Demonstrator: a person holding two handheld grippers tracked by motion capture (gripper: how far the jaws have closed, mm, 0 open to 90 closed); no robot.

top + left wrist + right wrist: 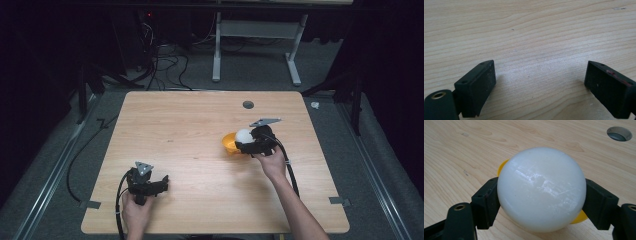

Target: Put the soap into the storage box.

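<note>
Currently the right gripper [248,140] has its fingers [486,200] clamped on either side of a white ball [541,188], held just above a yellow bowl [229,142] on the right half of the worktop [190,130]. In the right gripper view the bowl's rim peeks out behind and under the ball; whether ball and bowl touch cannot be told. Judged step: placing the ball into the bowl. Next move calls for a short lowering centred over the bowl, then opening the fingers. Right forearm reaches forward from the near edge, wrist angled inward toward the bowl. Left gripper [150,184] rests near the front-left of the worktop, fingers [477,86] wide apart over bare wood, holding nothing.
</note>
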